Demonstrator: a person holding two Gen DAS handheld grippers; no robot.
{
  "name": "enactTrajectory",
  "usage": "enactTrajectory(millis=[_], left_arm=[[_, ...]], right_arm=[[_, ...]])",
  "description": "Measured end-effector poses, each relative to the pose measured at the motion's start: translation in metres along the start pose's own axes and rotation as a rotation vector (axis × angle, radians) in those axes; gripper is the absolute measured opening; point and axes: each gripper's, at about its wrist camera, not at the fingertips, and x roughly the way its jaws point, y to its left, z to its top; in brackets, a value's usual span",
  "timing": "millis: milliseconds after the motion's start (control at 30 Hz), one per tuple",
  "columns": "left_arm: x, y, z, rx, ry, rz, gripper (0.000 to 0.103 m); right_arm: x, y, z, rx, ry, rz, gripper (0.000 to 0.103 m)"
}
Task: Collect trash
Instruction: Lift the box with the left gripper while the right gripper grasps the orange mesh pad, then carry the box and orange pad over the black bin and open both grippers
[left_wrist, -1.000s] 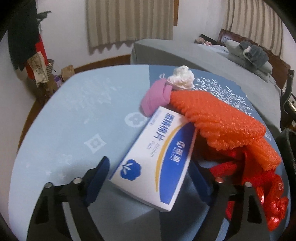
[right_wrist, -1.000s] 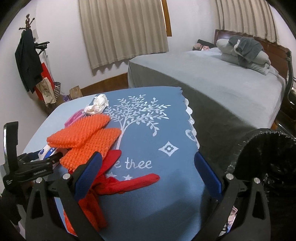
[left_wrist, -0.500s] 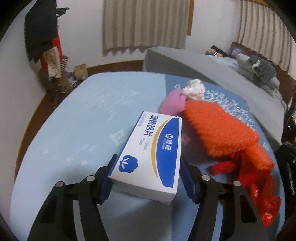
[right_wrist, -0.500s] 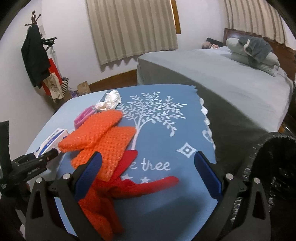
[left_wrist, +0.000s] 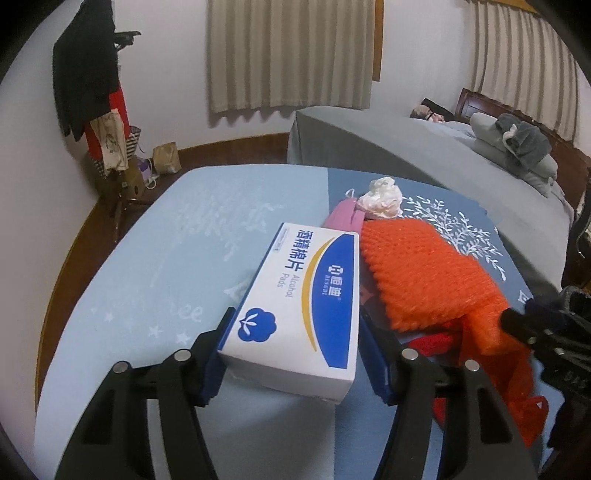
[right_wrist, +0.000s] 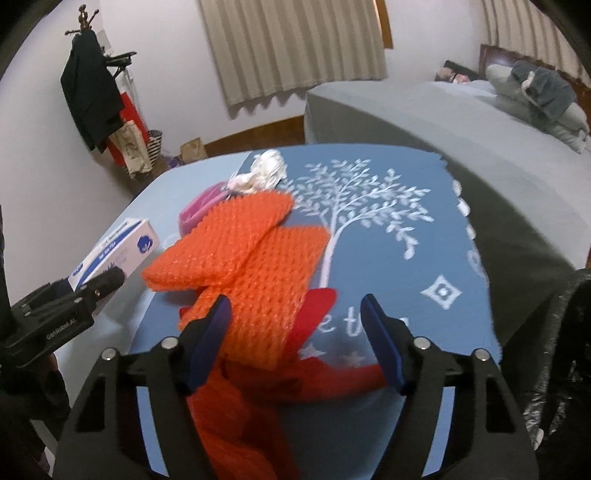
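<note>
Bedroom table under a two-tone blue printed cloth (right_wrist: 424, 258) carries the trash: left gripper (left_wrist: 295, 350) is clamped on the sides of a white-and-blue cardboard alcohol-pad box (left_wrist: 306, 299), box tilted with its far end raised off the cloth. Right gripper (right_wrist: 295, 339), angled down at the table, has jaws closing around orange foam-net wrapping (right_wrist: 255, 269) lying over red plastic scraps (right_wrist: 314, 376), pads not yet pressing. Risks: the box could pivot out of its near-end hold; closing jaws may pinch only the top net layer, or snag the cloth, dragging the pile toward the black bin bag (right_wrist: 569, 350) at the table's right edge.
</note>
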Motion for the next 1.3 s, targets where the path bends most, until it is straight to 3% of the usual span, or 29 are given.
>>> enactTrajectory(millis=[100, 233, 400, 767, 1100, 1300], left_arm=[[-0.003, -0.004, 0.001, 0.002, -0.002, -0.003, 0.062], [-0.009, -0.009, 0.002, 0.008, -0.008, -0.009, 0.062], [-0.016, -0.019, 0.003, 0.024, -0.016, -0.015, 0.062], [-0.034, -0.037, 0.009, 0.039, -0.033, -0.037, 0.062], [-0.044, -0.058, 0.011, 0.069, -0.058, -0.098, 0.056], [-0.028, -0.053, -0.006, 0.070, 0.011, -0.079, 0.056]], right_arm=[[0.003, 0.002, -0.001, -0.004, 0.015, 0.024, 0.053], [0.002, 0.005, -0.001, -0.016, 0.028, 0.090, 0.026], [-0.011, 0.009, 0.002, -0.044, -0.003, 0.126, 0.012], [-0.047, -0.004, 0.015, -0.009, -0.068, 0.136, 0.011], [-0.073, -0.019, 0.017, -0.004, -0.121, 0.075, 0.011], [-0.068, -0.024, 0.007, 0.003, -0.093, 0.065, 0.011]])
